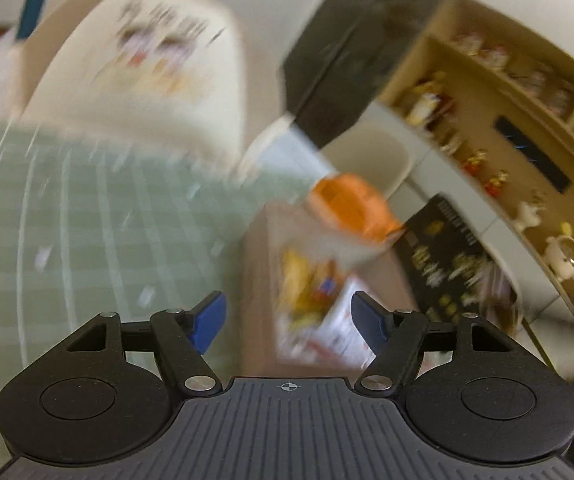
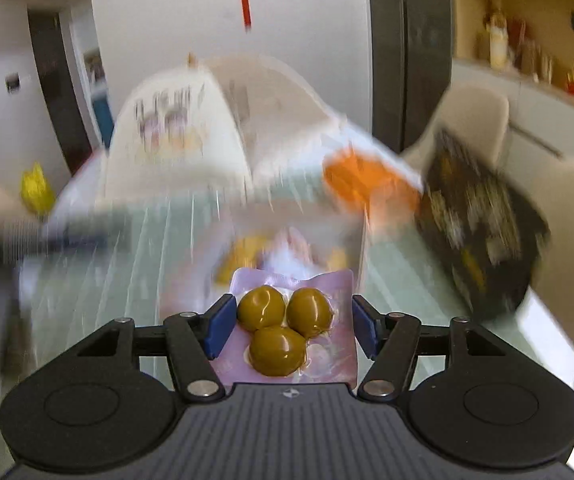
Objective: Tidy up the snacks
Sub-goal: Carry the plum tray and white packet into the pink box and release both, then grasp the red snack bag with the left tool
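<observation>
In the right wrist view my right gripper [image 2: 292, 330] is shut on a purple packet [image 2: 327, 360] with three olive-green balls sealed under clear film, its edges against both blue pads. Ahead of it, blurred, lies a box [image 2: 351, 240] holding yellow and white snack packs. In the left wrist view my left gripper [image 1: 288, 322] stands open with nothing between its fingers, above the near end of the brown box [image 1: 257, 280] of snack packs [image 1: 307, 280]. An orange packet [image 1: 351, 204] sits at the box's far end, and a black gold-printed bag [image 1: 447, 264] is to its right.
A green checked tablecloth [image 1: 87, 220] covers the table. A large white bag with cartoon print [image 1: 147, 60] stands at the back. A pale chair [image 1: 379, 160] and shelves of figurines [image 1: 527, 120] are on the right. A dark blurred shape [image 2: 67, 232] crosses the right view's left side.
</observation>
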`<action>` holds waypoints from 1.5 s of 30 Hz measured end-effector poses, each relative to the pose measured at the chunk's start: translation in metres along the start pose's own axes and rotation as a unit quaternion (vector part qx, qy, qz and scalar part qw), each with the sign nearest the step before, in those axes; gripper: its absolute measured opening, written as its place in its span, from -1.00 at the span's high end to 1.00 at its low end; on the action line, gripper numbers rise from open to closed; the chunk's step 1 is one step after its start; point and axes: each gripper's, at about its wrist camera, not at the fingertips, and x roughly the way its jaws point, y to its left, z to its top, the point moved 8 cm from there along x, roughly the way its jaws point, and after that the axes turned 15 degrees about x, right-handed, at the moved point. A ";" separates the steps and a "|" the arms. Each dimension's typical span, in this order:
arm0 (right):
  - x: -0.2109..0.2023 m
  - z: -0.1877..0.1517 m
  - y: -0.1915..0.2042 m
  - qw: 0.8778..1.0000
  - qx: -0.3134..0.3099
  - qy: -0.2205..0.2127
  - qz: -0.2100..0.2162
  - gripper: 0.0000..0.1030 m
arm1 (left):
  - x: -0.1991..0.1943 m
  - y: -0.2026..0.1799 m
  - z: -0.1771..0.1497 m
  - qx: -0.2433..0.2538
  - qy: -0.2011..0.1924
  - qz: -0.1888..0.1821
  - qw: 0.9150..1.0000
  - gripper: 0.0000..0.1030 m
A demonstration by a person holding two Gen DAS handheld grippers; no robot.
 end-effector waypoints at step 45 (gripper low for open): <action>0.061 -0.175 0.102 0.969 -0.101 0.212 0.073 -0.49 | -0.078 -0.004 -0.153 0.146 0.205 0.083 0.964 -0.23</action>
